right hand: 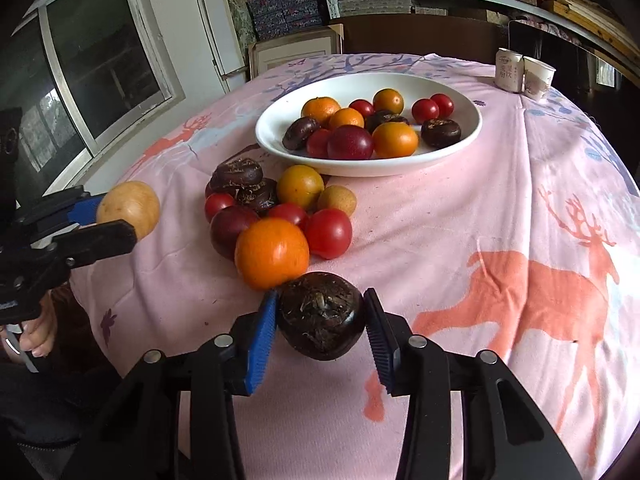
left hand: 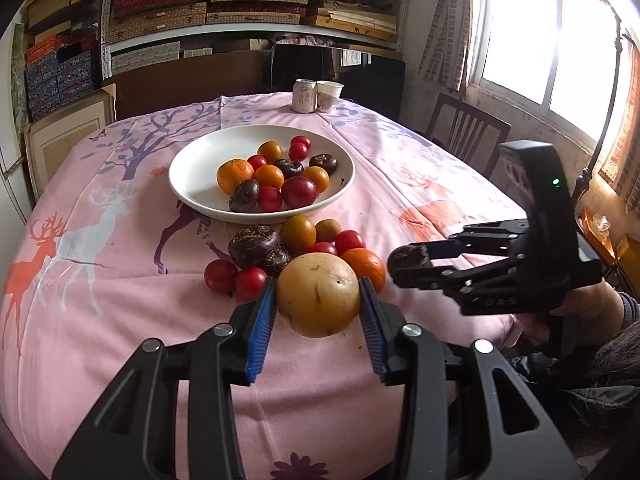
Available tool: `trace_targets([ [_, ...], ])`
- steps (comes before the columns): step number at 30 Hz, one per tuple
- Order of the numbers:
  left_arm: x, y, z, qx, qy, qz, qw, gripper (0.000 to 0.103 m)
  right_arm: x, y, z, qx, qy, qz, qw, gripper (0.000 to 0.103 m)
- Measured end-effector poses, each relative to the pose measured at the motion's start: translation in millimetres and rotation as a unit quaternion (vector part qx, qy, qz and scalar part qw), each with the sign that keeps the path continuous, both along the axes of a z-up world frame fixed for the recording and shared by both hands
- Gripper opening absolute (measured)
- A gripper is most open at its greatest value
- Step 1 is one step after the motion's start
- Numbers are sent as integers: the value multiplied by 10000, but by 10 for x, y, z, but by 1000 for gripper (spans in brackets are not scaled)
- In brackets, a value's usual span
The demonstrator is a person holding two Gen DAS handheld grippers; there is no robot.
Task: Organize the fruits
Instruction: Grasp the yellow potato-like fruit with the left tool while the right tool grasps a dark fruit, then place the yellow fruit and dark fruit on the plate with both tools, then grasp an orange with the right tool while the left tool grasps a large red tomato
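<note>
Fruits: loose pile (left hand: 296, 252) lying mid-frame below white ceramic bowl (left hand: 192, 184), which is collecting sorted ones. Left gripper (left hand: 319, 300) pinching round tan pear (left hand: 318, 294); right gripper (right hand: 320, 316) clamping dark brown water chestnut (right hand: 320, 316), both probably heading for bowl.

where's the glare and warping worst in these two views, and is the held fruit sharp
Left wrist view: the window at upper right is blown out white, and the shelves bow with fisheye curve; the tan fruit is sharp. Right wrist view: no blown-out glare, the table edge curves strongly, and the dark fruit is crisp.
</note>
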State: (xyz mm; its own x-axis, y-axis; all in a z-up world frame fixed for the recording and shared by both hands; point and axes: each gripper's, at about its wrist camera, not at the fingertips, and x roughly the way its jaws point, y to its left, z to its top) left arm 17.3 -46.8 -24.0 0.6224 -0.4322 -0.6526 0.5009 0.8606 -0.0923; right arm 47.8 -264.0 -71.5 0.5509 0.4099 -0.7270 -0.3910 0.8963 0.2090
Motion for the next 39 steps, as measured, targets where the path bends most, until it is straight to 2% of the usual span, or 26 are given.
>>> trace_targets([
  [3,183,14,52,-45,-9,76,10000,40,104,-272,226,213,-178,-318,9991,44],
  [7,629,33,129,-85,-10,287,9996,40,476,-409,423,353,-330,-617,9969,44],
  [13,1471,85,82,-180,402,802,9958,40,1215,-252,477,419,-327,-811,9953,44],
  [18,1938,52,-6,-71,636,1014,9928,40,1709,-96,446,497,-281,-920,9941,44],
  [19,1987,52,-21,-43,653,1029,9925,41,1762,-96,435,534,-267,-936,9938,45],
  [20,2017,49,-25,-8,656,1073,9921,49,1792,-111,427,575,-229,-982,9932,47],
  [22,1968,84,19,-94,529,1150,9919,65,1748,-166,427,661,-246,-1062,9918,51],
  [23,1914,111,51,-139,427,1140,9925,70,1706,-183,423,644,-244,-1059,9920,51],
  [27,1601,159,128,-117,225,964,9950,70,1407,-237,362,585,-145,-954,9936,51],
  [32,982,149,89,62,77,538,9985,70,835,-212,303,388,-136,-642,9971,53],
  [37,361,0,-109,332,11,45,9994,70,252,-193,200,325,-218,-437,9983,69],
  [39,238,-94,-236,507,26,8,9987,70,69,-144,146,308,-259,-305,9987,71],
])
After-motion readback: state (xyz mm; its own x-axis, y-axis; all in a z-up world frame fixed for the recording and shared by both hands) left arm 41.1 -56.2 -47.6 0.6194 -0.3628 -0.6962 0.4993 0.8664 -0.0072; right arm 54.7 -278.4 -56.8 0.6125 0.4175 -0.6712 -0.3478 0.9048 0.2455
